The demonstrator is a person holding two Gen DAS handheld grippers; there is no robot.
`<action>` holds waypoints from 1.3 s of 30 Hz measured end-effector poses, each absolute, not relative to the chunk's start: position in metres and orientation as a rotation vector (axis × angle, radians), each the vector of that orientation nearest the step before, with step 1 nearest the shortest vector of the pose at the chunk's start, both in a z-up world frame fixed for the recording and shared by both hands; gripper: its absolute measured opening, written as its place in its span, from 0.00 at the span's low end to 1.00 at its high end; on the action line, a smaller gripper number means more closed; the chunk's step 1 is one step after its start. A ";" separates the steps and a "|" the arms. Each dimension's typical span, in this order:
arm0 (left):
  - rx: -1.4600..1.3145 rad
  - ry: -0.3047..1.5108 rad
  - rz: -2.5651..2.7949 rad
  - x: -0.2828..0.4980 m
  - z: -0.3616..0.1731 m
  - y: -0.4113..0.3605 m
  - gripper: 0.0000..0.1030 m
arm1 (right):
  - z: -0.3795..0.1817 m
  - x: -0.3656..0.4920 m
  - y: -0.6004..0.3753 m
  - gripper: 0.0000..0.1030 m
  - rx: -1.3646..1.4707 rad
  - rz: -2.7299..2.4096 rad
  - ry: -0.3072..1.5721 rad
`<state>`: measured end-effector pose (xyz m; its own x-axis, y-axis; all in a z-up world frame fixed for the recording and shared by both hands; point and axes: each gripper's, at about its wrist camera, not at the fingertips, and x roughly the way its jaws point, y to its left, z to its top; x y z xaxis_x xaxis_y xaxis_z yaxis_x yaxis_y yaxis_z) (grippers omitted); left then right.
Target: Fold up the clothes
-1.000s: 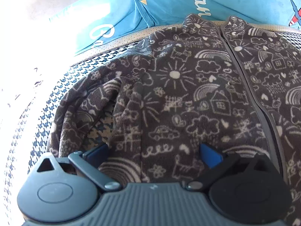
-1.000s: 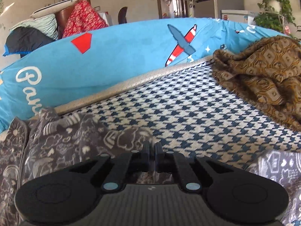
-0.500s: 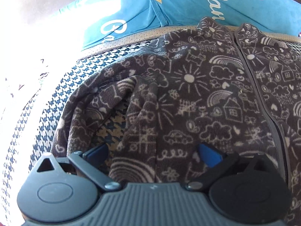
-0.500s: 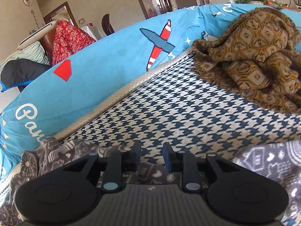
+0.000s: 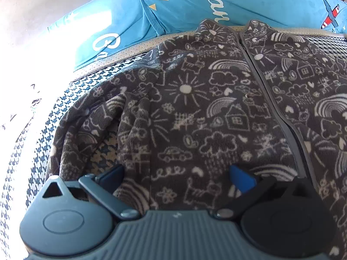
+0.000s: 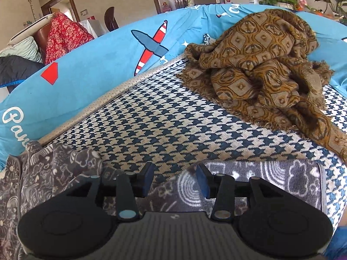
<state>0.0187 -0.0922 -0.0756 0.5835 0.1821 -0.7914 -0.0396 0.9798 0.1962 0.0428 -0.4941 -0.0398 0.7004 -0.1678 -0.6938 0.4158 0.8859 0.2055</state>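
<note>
Lying zipped and flat on the houndstooth cover [image 5: 43, 130], the grey doodle-print jacket [image 5: 216, 112] sits under your left gripper [image 5: 176, 176], whose jaws stand wide, gripping nothing. Your right gripper [image 6: 175, 178] is opening over a sleeve [image 6: 271, 177], nothing pinched, near the brown blanket [image 6: 260, 65].

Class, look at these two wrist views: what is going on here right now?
A person with a gripper in each hand is folding a grey doodle-print fleece jacket spread on a houndstooth-covered bed. The left gripper is open over the jacket's hem. The right gripper is opening above the fleece, gripping nothing. A crumpled brown scarf lies untouched behind.
</note>
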 end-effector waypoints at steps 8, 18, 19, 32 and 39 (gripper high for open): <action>0.178 0.935 0.124 0.017 -0.077 -0.093 1.00 | -0.049 0.042 -0.489 0.42 0.509 -0.332 0.782; 0.186 0.933 0.127 0.018 -0.078 -0.094 1.00 | -0.064 0.061 -0.467 0.33 0.395 -0.447 0.800; 0.189 0.933 0.127 0.017 -0.078 -0.094 1.00 | -0.065 0.062 -0.465 0.24 0.371 -0.465 0.799; 0.212 0.928 0.135 0.019 -0.078 -0.093 1.00 | -0.055 0.056 -0.497 0.07 0.383 -0.627 0.589; 0.163 0.934 0.114 0.021 -0.075 -0.090 1.00 | -0.036 0.047 -0.494 0.14 0.300 -0.671 0.541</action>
<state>0.0208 -0.0904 -0.0748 0.5901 0.1678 -0.7897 -0.0269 0.9817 0.1885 0.0472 -0.4943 -0.0356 0.6532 -0.5062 -0.5630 0.6577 0.7478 0.0907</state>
